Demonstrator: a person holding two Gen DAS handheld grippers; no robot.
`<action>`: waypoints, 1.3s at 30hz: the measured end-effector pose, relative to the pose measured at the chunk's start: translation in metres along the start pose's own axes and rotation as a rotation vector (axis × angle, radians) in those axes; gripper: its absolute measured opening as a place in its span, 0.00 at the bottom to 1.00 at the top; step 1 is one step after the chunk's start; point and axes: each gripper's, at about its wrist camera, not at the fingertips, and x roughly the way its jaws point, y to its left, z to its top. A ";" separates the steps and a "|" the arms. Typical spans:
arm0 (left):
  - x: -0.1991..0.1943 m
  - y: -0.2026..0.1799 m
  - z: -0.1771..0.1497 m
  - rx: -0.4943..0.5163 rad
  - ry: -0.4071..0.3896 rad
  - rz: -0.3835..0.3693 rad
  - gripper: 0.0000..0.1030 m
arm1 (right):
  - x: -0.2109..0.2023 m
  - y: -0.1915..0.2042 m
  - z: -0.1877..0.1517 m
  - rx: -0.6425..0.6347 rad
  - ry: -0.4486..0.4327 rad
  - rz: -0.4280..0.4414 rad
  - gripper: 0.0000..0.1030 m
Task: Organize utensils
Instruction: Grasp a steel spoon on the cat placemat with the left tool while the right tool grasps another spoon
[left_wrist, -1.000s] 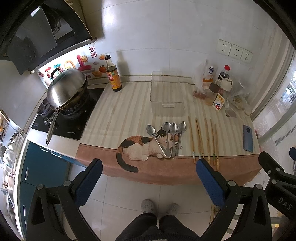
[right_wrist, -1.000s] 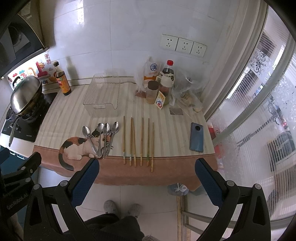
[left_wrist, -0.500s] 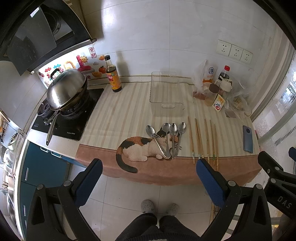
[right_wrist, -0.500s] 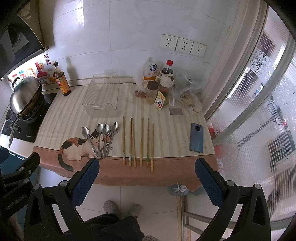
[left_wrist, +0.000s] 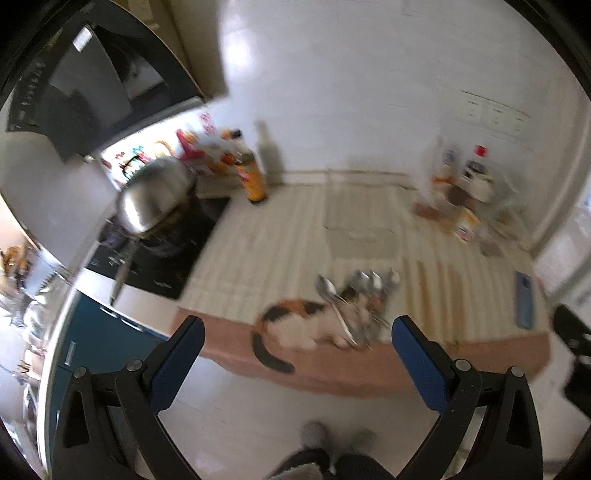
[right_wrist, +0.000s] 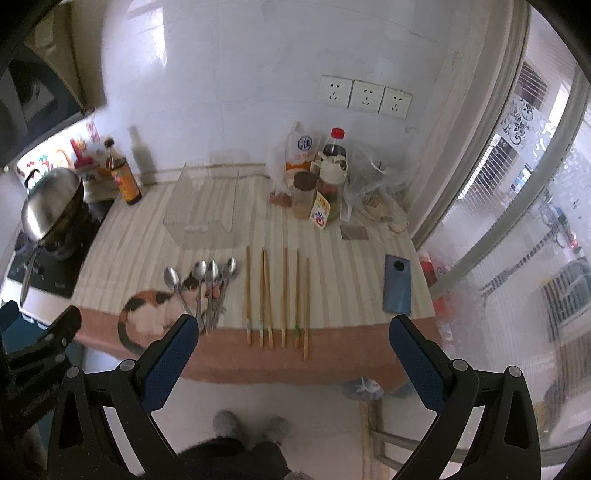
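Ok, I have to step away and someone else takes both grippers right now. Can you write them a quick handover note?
Left gripper: open, empty, short of the counter.
Right gripper: open, empty, also short of it.
Spoons: bunched near the front edge, over the cat print.
Chopsticks: laid side by side to their right.
Clear tray: behind them, looks empty.
Done: nothing moved into the tray.
Left: all spoons and chopsticks to sort, probably into the tray.

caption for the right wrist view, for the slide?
Open right gripper held off the counter's edge; four spoons, chopsticks and a clear bin on the striped mat.
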 end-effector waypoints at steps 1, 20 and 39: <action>0.009 -0.001 0.003 -0.002 -0.010 0.026 1.00 | 0.007 -0.003 0.002 0.010 -0.009 0.002 1.00; 0.304 -0.013 -0.019 -0.223 0.603 -0.125 0.86 | 0.255 0.001 -0.014 0.193 0.340 0.150 0.46; 0.338 -0.089 -0.002 0.183 0.571 -0.187 0.07 | 0.370 0.102 -0.009 0.097 0.546 0.122 0.47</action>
